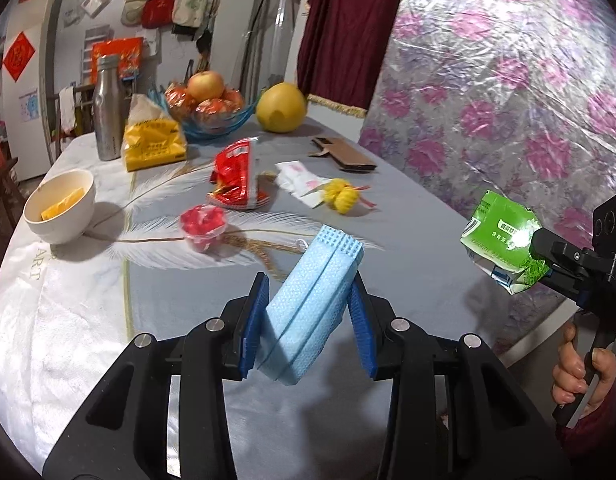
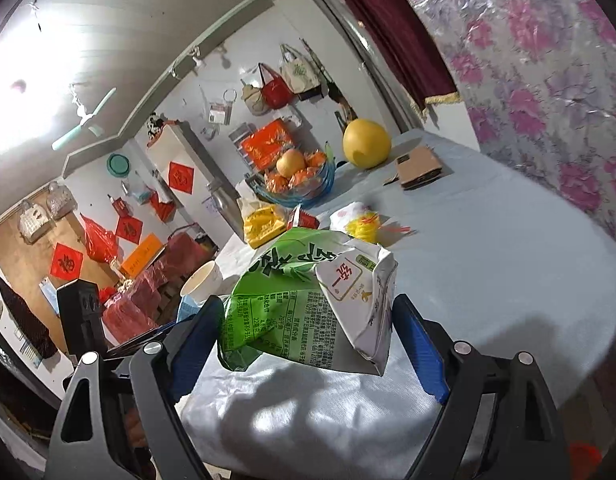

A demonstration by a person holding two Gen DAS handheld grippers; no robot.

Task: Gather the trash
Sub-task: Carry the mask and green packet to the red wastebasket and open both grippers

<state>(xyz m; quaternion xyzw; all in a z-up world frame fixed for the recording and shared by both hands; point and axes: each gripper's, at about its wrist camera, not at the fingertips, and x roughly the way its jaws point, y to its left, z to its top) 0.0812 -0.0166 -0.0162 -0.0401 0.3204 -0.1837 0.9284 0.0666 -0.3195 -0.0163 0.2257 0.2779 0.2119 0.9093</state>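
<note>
My left gripper point(image 1: 309, 284) is shut on a folded light-blue face mask point(image 1: 311, 312), held tilted above the grey tablecloth. At the right of the left wrist view, my right gripper point(image 1: 541, 258) holds a crushed green and white drink carton point(image 1: 497, 232) off the table's edge, with a person's hand point(image 1: 579, 364) on its grip. In the right wrist view that gripper point(image 2: 308, 308) stands wide, its blue pads against the two sides of the carton point(image 2: 292, 300). On the table lie a red wrapper point(image 1: 238, 180), a white wrapper point(image 1: 300, 178), a yellow net point(image 1: 339, 196) and a red-filled plastic cup point(image 1: 204, 228).
A white bowl point(image 1: 60, 208) sits at the table's left edge. A steel bottle point(image 1: 108, 108), a yellow bag point(image 1: 154, 144), a blue fruit bowl point(image 1: 212, 108) and a pomelo point(image 1: 281, 108) stand at the back. Flat cardboard point(image 1: 341, 152) lies near a flowered plastic sheet point(image 1: 507, 80).
</note>
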